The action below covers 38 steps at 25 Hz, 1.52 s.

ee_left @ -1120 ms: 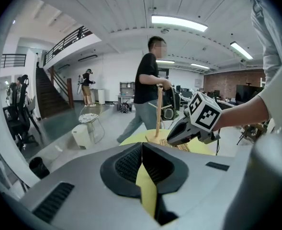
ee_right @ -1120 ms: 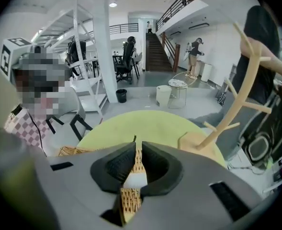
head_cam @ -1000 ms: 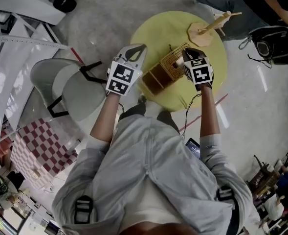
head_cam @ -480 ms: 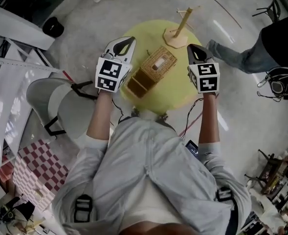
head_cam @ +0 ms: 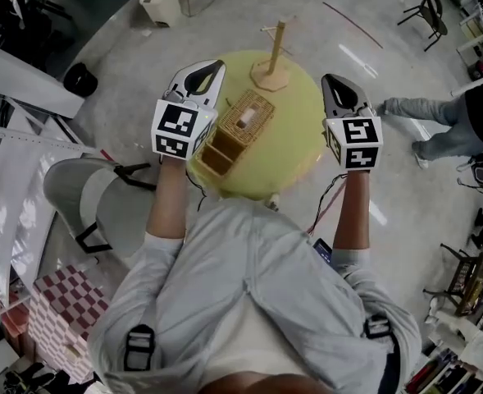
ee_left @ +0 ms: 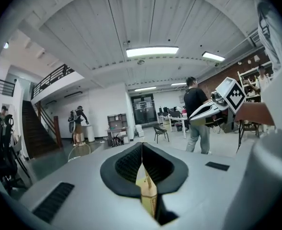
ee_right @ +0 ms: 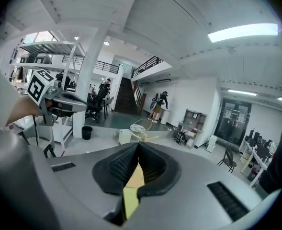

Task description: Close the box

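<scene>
Two tools, both raised clear of the table (head_cam: 297,142), touching nothing. In the head view the left tool (head_cam: 211,68) sits upper left of centre, just left of the wicker box (head_cam: 243,121). In the left gripper view its jaws meet at the tips with nothing gripped. Only a sliver of yellow table and wicker shows through the gap lower down.

The right tool (head_cam: 333,82) sits right of centre, by the table's right edge in the frame, well apart from the wicker box. Its jaws are also pressed together and empty, with yellow showing through the lower gap. Both marker cubes face the head camera.

The wicker box lies on the round yellow table, top centre of the head view, between the two tools, running lower left to upper right. Its upper-right part has a woven top with a small pale patch. Its lower-left end shows a darker brown open section. I can't tell whether a lid is fully down.

A wooden stand (head_cam: 271,72) with an upright post sits above the wicker box in the frame, near the table rim and apart from the box.

A grey chair (head_cam: 85,199) is at left, a black bin (head_cam: 79,79) at upper left, and a person's legs (head_cam: 438,134) at the right edge. Both gripper views look out across the room at ceiling lights, a staircase and people standing.
</scene>
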Tool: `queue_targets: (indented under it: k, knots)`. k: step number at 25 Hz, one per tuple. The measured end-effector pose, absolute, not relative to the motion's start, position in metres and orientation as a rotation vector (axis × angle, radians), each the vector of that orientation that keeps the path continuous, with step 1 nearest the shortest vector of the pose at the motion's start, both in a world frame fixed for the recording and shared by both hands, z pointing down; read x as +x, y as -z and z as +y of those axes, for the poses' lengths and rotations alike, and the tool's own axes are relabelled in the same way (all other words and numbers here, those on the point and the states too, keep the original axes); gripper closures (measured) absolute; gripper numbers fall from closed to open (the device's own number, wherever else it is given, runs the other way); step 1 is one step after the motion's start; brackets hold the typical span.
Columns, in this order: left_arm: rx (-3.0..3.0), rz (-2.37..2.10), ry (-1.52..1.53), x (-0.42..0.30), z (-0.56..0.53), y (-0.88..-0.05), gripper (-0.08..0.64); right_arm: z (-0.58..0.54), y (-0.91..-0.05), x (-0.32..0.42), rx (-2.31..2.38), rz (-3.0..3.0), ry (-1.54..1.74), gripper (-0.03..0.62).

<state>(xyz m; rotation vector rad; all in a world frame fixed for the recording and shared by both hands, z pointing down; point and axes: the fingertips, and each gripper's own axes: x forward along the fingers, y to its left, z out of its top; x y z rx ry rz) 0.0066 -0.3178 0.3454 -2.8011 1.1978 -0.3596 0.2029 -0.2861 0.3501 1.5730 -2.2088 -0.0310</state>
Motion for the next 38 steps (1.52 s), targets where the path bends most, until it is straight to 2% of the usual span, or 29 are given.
queue_targets:
  k: [15, 38]
  knots:
    - [-2.768, 1.129, 0.314, 0.039, -0.283, -0.306, 0.531, -0.249, -0.299, 0.223, 1.629, -2.245, 0.126, 0.569]
    - [-2.795, 1.176, 0.369, 0.031, -0.278, -0.337, 0.531, -0.248, -0.331, 0.213, 1.546, -2.262, 0.084, 0.569]
